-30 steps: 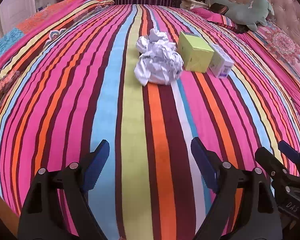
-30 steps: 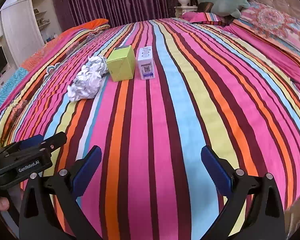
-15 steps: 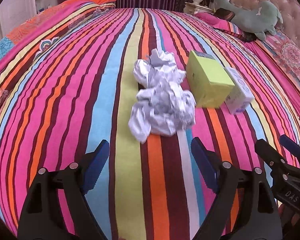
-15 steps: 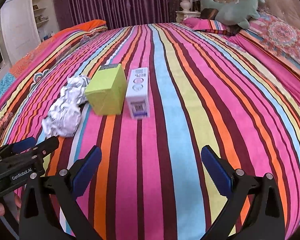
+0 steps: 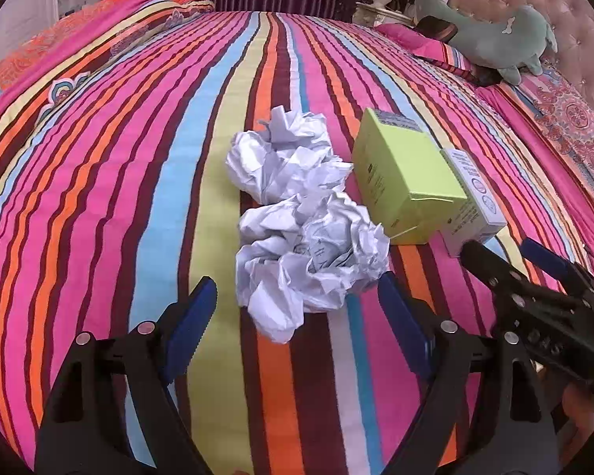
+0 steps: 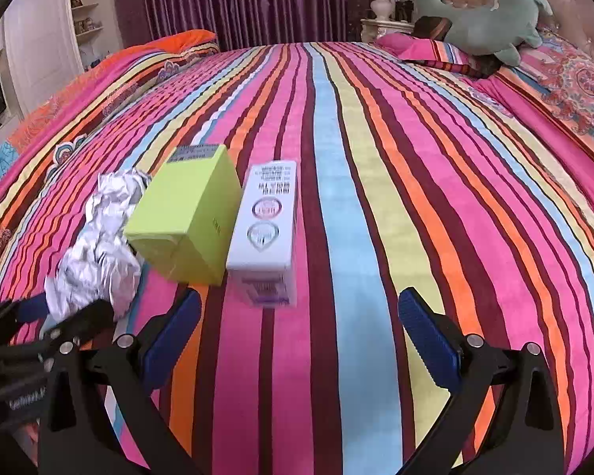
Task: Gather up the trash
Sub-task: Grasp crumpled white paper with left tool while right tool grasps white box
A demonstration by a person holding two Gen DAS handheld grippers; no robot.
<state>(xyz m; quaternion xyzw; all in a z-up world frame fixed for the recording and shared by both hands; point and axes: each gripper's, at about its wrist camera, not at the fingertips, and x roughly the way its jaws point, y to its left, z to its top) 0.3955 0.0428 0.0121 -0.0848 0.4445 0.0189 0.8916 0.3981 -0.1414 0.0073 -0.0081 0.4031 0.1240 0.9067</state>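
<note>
Two balls of crumpled white paper [image 5: 305,221] [image 6: 99,245] lie on the striped bedspread, one behind the other. To their right lies a lime-green box [image 5: 406,182] [image 6: 186,217], and a white box with printed labels [image 5: 473,202] [image 6: 267,225] rests against it. My left gripper [image 5: 297,324] is open, its blue pads either side of the nearer paper ball's front edge without pressing it. My right gripper [image 6: 299,336] is open just in front of the white box, nothing between its pads. Each gripper shows at the edge of the other's view.
The bedspread [image 6: 376,198] stretches far on all sides. A green plush toy [image 5: 499,35] [image 6: 491,23] lies on pillows at the headboard, far right. A purple curtain, a vase on a nightstand and white shelving stand beyond the bed.
Both grippers have moved forward over the bed toward the trash; the paper balls and boxes now sit much nearer. Both stayed open.
</note>
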